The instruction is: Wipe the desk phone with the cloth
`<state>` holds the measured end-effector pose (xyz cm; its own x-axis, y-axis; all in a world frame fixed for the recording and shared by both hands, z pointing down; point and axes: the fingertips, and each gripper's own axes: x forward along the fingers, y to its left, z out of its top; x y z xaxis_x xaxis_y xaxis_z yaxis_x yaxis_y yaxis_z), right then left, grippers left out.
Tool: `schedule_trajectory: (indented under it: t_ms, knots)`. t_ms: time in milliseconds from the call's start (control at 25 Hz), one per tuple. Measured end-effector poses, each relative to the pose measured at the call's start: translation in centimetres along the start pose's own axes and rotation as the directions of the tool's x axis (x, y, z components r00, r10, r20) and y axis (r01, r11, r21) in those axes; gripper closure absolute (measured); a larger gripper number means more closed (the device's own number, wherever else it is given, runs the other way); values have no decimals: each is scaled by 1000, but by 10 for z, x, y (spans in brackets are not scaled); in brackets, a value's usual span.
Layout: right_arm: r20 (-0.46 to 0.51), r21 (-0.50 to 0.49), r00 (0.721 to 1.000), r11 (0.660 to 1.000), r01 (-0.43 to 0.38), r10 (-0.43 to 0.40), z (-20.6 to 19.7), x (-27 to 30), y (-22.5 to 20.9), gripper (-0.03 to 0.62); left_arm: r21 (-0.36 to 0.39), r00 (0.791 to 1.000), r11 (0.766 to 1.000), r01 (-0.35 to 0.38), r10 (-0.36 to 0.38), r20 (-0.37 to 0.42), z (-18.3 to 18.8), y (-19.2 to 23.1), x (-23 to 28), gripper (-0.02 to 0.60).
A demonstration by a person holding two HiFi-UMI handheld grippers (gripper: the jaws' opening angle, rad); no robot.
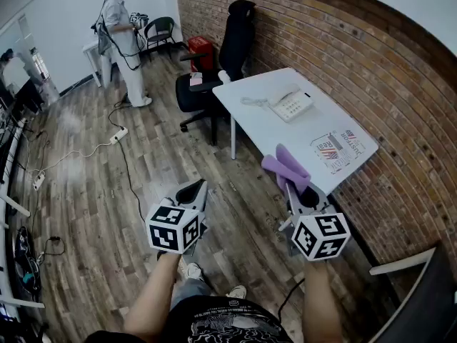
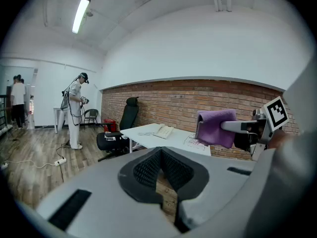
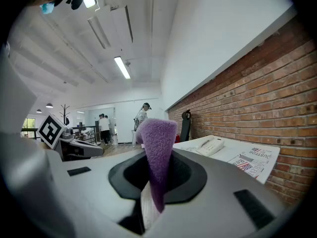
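Observation:
A white desk phone (image 1: 290,104) (image 2: 162,130) (image 3: 211,146) sits near the middle of the white table (image 1: 282,131), its handset cord trailing left. My right gripper (image 1: 294,183) is shut on a folded purple cloth (image 1: 286,167) (image 3: 156,152) (image 2: 216,127), held in the air just off the table's near edge. My left gripper (image 1: 194,192) hangs over the wooden floor left of the table, its jaws closed together with nothing in them. Both grippers are well short of the phone.
A printed paper sheet (image 1: 337,148) lies on the table's right part. A black office chair (image 1: 214,77) stands at the table's far end, a red box (image 1: 201,51) behind it. A person (image 1: 126,45) stands far back. Cables and a power strip (image 1: 118,134) lie on the floor. A brick wall (image 1: 335,56) runs along the table.

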<state>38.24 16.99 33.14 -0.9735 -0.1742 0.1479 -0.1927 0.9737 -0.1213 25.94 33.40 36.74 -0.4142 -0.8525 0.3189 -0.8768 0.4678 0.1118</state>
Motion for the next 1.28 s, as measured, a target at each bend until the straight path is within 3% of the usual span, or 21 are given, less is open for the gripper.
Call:
schedule_trajectory:
  t_ms: [320,640,1280]
  knots:
    - [4,5,1000,1000,-2,2,0,3,-2,548,0,1000,1000,5,-5,-2,3,1,6,575]
    - [-17,17,1000,1000,6,-6,-4,32,-23,548,-1,1000,1000,17,-17,-12,8,11,42,575]
    - [-66,47,989,989,139,-136,7,168,-70,548,16,983,985,174,-173,-66,51,90,188,575]
